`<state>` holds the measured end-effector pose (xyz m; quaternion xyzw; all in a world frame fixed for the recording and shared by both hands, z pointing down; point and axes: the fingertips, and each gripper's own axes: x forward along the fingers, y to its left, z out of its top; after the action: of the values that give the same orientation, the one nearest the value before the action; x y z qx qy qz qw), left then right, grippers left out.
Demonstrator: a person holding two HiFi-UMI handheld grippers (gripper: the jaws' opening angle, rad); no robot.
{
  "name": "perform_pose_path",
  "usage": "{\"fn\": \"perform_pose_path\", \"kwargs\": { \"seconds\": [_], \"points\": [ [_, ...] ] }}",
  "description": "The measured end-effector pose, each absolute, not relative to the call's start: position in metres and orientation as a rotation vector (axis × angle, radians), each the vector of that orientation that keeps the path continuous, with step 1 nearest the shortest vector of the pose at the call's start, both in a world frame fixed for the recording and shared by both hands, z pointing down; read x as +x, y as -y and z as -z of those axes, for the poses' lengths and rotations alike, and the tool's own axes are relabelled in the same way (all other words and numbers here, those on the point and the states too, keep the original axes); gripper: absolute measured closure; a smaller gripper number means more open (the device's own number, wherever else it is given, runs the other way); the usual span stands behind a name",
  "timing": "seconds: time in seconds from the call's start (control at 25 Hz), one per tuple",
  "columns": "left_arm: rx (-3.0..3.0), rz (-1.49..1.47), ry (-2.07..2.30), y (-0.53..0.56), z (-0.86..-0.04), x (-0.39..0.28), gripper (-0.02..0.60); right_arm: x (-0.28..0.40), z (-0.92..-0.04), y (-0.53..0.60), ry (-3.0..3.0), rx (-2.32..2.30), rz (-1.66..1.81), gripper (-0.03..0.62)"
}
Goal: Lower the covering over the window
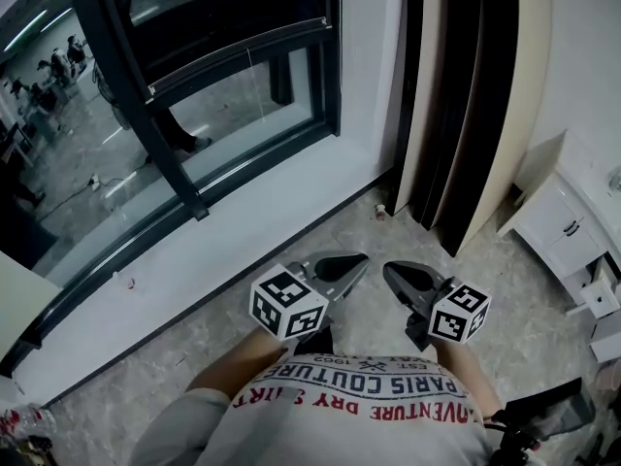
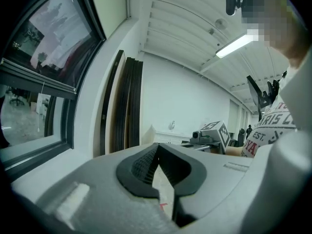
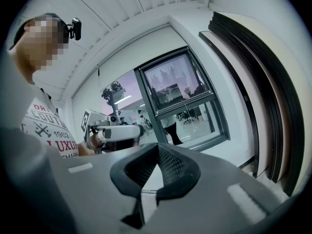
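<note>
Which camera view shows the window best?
The right gripper view: the window stands nearly whole and upright. The head view shows its lower part from above; the left gripper view only a part at the left edge.

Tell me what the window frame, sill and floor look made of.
Frame: dark, probably painted metal; slim smooth bars with sheen. Sill: white, matte, perhaps stone or painted board; plain surface. Floor: likely stone-look tile; grey mottled veining.

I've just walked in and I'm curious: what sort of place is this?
Probably a bare room in an office or workshop building: a dark-framed window looks onto an indoor hall with people, tall panels stand against the wall, and a white cabinet is nearby.
</note>
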<state>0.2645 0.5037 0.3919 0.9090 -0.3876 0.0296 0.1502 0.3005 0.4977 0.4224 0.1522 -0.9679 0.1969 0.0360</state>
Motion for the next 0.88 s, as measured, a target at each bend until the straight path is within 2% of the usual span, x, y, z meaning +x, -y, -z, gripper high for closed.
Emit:
{"fn": "perform_pose_path", "kwargs": {
  "seconds": [0.36, 0.88],
  "points": [
    [2.566, -0.109, 1.091, -0.431, -0.417, 0.226, 0.58, 0.269, -0.444, -0.419, 2.96, 0.508, -0.699, 0.597],
    [2.569, -0.056, 1.054, -0.268, -0.406, 0.129, 0.58, 0.178, -0.424, -0.262, 2.953, 0.567, -0.702, 0.597]
  ]
}}
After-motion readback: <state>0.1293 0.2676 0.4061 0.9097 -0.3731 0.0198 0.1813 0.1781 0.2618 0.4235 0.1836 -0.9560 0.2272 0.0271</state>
